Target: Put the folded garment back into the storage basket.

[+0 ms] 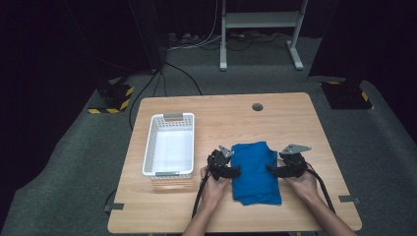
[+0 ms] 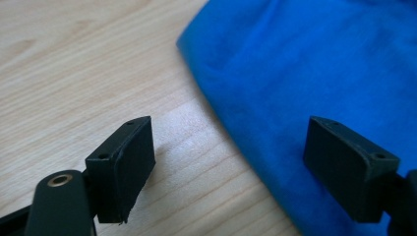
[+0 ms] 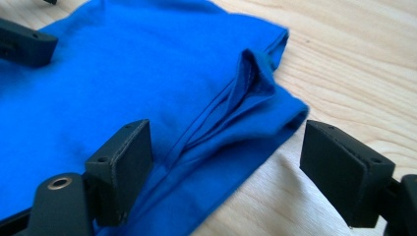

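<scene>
A folded blue cloth (image 1: 255, 172) lies on the wooden table (image 1: 275, 123), near its front middle. My left gripper (image 1: 235, 171) sits at the cloth's left edge, its jaws wide apart; in the left gripper view (image 2: 231, 167) one jaw is over bare wood and the other over the blue cloth (image 2: 319, 83), and nothing is pinched. My right gripper (image 1: 271, 169) is at the cloth's right edge, open as well. In the right gripper view (image 3: 226, 172) its jaws straddle a folded corner of the cloth (image 3: 147, 83) without pressing it.
A white plastic basket (image 1: 169, 145) stands empty on the table's left side, close to my left hand. A small round hole (image 1: 257, 106) marks the far edge of the table. Beyond the table are grey carpet, cables and a white stand (image 1: 260, 29).
</scene>
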Demonstrator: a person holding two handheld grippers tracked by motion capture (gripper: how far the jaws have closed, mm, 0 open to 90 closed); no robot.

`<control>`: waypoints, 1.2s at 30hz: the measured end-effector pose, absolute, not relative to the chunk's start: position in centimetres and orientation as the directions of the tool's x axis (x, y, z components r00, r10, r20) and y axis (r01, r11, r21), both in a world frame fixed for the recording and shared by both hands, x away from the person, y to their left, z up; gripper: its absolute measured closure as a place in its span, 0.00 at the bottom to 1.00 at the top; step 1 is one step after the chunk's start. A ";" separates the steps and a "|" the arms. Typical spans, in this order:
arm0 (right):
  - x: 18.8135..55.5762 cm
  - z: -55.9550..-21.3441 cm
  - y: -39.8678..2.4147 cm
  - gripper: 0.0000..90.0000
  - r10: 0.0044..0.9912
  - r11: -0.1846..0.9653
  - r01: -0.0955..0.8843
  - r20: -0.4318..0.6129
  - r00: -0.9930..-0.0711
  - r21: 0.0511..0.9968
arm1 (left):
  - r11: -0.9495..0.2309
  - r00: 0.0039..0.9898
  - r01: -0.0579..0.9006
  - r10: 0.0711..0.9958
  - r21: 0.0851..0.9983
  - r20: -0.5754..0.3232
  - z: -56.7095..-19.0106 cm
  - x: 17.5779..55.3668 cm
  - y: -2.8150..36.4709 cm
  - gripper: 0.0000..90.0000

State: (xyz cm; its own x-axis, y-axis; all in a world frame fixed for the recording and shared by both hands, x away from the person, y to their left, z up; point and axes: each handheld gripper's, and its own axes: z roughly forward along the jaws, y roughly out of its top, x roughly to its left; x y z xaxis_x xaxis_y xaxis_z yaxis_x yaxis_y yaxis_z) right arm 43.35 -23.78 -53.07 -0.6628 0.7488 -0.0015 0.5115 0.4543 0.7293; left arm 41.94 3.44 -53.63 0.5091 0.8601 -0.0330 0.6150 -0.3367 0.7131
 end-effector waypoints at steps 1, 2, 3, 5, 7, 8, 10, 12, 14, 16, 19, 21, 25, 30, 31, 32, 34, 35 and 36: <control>43.5 -53.2 -23.6 0.22 0.754 0.444 0.521 0.010 -0.657 0.729 | -0.332 0.504 0.613 0.863 0.717 -0.031 -53.7 42.1 3.5 0.21; 43.8 -53.3 -23.6 0.21 0.761 0.430 0.532 0.024 -0.648 0.729 | -0.326 0.497 0.617 0.867 0.716 -0.032 -53.7 42.5 3.5 0.21; 44.1 -53.3 -23.5 0.21 0.770 0.419 0.539 0.029 -0.637 0.731 | -0.326 0.497 0.617 0.867 0.716 -0.032 -53.7 42.5 3.5 0.21; 44.8 -53.3 -23.3 0.22 0.785 0.403 0.552 0.035 -0.619 0.730 | -0.319 0.477 0.639 0.878 0.700 -0.036 -53.4 43.4 3.8 0.21; 44.8 -53.0 -23.1 0.22 0.784 0.412 0.534 0.011 -0.620 0.738 | -0.309 0.478 0.636 0.877 0.707 -0.047 -53.1 43.2 3.9 0.20; 44.5 -52.8 -23.1 0.22 0.781 0.410 0.524 0.009 -0.624 0.747 | -0.307 0.486 0.630 0.872 0.713 -0.054 -53.0 42.8 4.0 0.20; 43.9 -52.5 -23.1 0.23 0.764 0.406 0.509 0.024 -0.645 0.759 | -0.314 0.502 0.620 0.863 0.719 -0.055 -52.9 42.1 3.7 0.21; 43.4 -52.8 -22.7 0.23 0.744 0.444 0.502 0.007 -0.668 0.742 | -0.350 0.513 0.616 0.858 0.706 -0.022 -53.1 41.9 3.1 0.21; 43.4 -53.5 -22.7 0.22 0.742 0.453 0.513 0.010 -0.670 0.729 | -0.356 0.511 0.617 0.860 0.702 -0.012 -53.4 42.1 2.9 0.20; 43.6 -53.5 -22.8 0.21 0.746 0.441 0.524 0.026 -0.665 0.729 | -0.342 0.503 0.627 0.864 0.701 -0.029 -53.5 42.3 3.1 0.20; 43.2 -53.2 -23.6 0.22 0.753 0.425 0.514 0.025 -0.657 0.745 | -0.337 0.498 0.634 0.867 0.696 -0.034 -53.3 42.1 3.4 0.21; 42.6 -52.8 -23.8 0.22 0.747 0.429 0.497 0.014 -0.665 0.754 | -0.325 0.504 0.635 0.862 0.701 -0.057 -53.2 41.7 3.4 0.21; 42.0 -53.4 -23.2 0.22 0.728 0.454 0.501 0.017 -0.686 0.737 | -0.365 0.522 0.625 0.853 0.690 -0.021 -53.3 41.8 2.3 0.21; 43.5 -53.7 -22.4 0.20 0.763 0.409 0.548 0.056 -0.644 0.730 | -0.343 0.499 0.637 0.866 0.690 -0.030 -53.3 43.3 2.3 0.21; 43.8 -53.6 -22.2 0.21 0.765 0.408 0.554 0.059 -0.641 0.725 | -0.326 0.486 0.651 0.873 0.686 -0.046 -53.2 43.6 2.7 0.21; 43.8 -53.6 -22.2 0.21 0.765 0.409 0.555 0.059 -0.641 0.725 | -0.326 0.486 0.651 0.873 0.686 -0.046 -53.2 43.6 2.7 0.21; 43.7 -53.5 -22.2 0.21 0.762 0.411 0.545 0.052 -0.645 0.731 | -0.318 0.488 0.659 0.871 0.682 -0.065 -53.1 43.3 3.1 0.20; 43.0 -53.3 -22.6 0.21 0.755 0.403 0.526 0.052 -0.653 0.749 | -0.311 0.493 0.654 0.867 0.689 -0.076 -53.0 42.6 3.4 0.20; 43.0 -53.3 -22.6 0.21 0.755 0.403 0.526 0.052 -0.653 0.749 | -0.311 0.493 0.654 0.867 0.689 -0.076 -53.0 42.6 3.4 0.20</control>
State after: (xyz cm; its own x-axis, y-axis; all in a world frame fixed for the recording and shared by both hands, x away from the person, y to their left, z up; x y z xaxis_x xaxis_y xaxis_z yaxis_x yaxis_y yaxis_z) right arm 43.02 -22.59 -53.30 -0.6531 0.7555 0.0519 0.5261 0.4034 0.7487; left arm 42.60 3.39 -53.02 0.4926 0.8669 -0.0759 0.6542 -0.3114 0.6893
